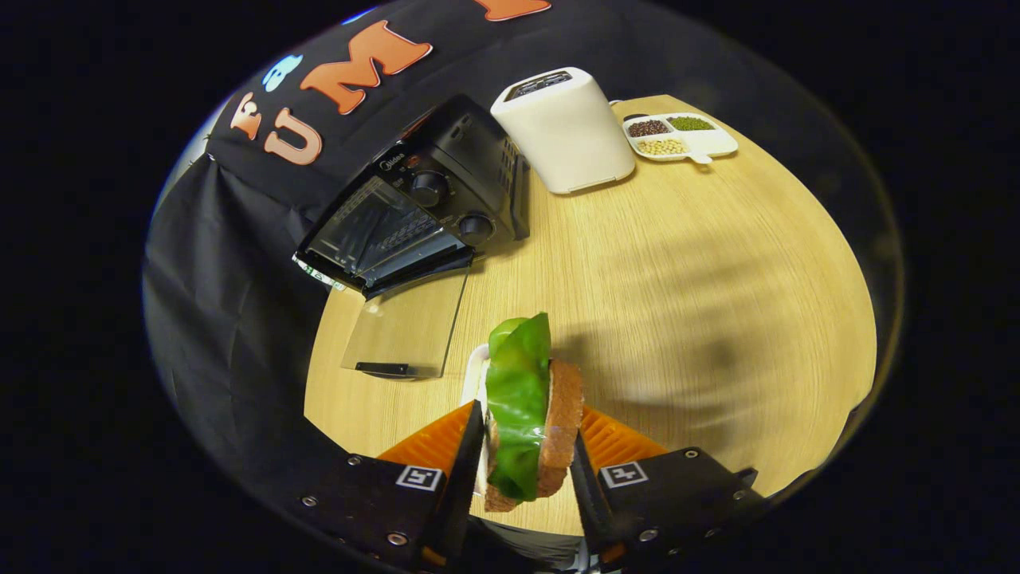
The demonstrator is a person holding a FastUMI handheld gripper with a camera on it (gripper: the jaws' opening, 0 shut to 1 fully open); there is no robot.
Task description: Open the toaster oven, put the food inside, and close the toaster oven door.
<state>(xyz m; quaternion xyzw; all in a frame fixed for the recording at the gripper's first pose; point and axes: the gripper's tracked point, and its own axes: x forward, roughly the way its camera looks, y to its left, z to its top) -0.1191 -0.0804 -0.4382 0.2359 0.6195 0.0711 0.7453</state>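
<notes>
Sandwich [530,414], brown bread with a green leaf, is held upright between the two fingers of the gripper [522,470], pressed from both sides, above a partly hidden white plate [473,375]. Toaster oven [414,203], black, is seen beyond on the counter [677,279], glass door [406,327] folded down flat; front lettering is too small to be made out. White toaster [566,127] and a divided dish of beans [681,137] are set farther back.

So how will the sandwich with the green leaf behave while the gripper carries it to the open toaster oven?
The sandwich probably squashes easily: the gripper is shut on soft-looking brown bread. Its lettuce leaf looks floppy and smooth, standing past the slices, so it may slip out. It seems light, but the layers could shift if tilted toward the toaster oven.
</notes>
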